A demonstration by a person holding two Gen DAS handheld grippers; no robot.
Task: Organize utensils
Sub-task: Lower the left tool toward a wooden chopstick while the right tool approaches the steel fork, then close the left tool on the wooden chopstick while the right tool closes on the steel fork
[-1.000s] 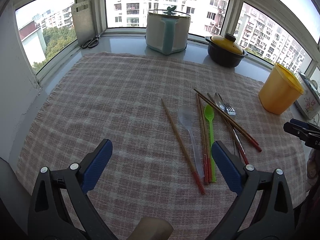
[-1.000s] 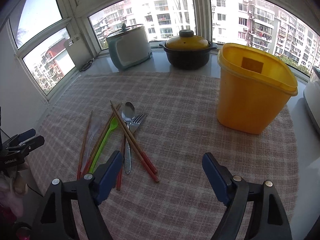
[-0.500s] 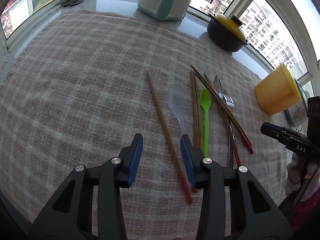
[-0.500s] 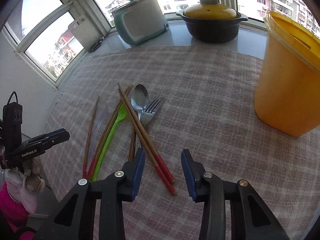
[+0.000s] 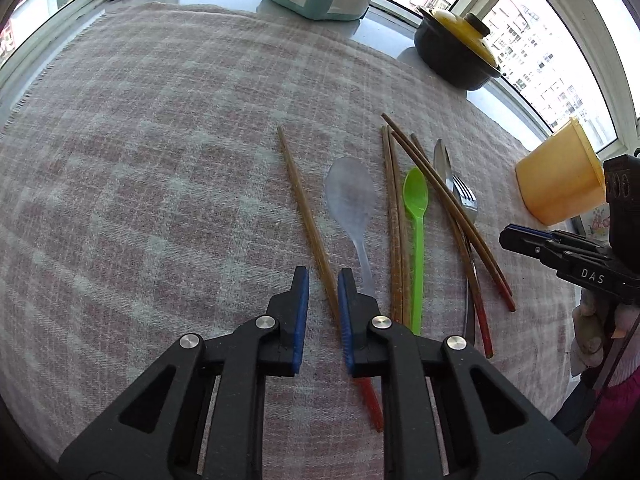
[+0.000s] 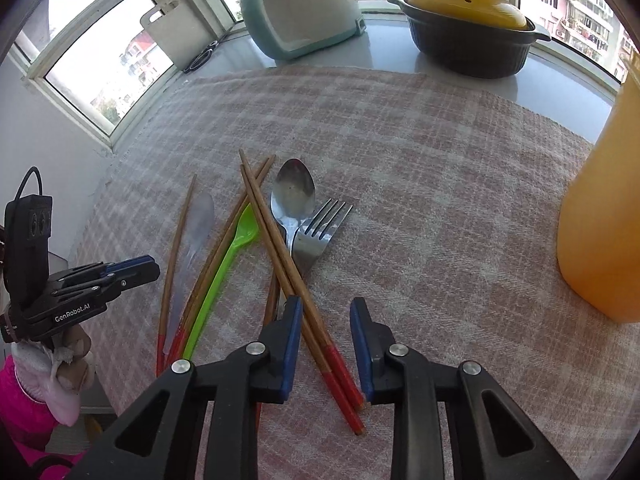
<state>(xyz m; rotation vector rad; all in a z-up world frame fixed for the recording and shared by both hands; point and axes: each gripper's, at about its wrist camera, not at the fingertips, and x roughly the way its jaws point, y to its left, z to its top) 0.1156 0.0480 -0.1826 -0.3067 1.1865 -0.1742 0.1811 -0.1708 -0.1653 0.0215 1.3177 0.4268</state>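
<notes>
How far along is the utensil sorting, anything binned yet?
Nothing looks sorted: all utensils lie on the cloth. In hand: left gripper closing around a lone chopstick; right gripper closing around a crossed chopstick pair. Left: spoons, fork, other chopsticks, yellow bin.

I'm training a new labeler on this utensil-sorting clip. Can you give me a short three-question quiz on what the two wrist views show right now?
1. True or false: the green spoon lies inside the yellow bin.
2. What lies between the pads of the left claw?
A. the fork
B. a single chopstick
C. the clear spoon
3. Fill in: the pair of chopsticks between the pads of the right claw has ____ handle ends.

Key: 1 false, it lies on the checked cloth. 2 B. 3 red.
</notes>
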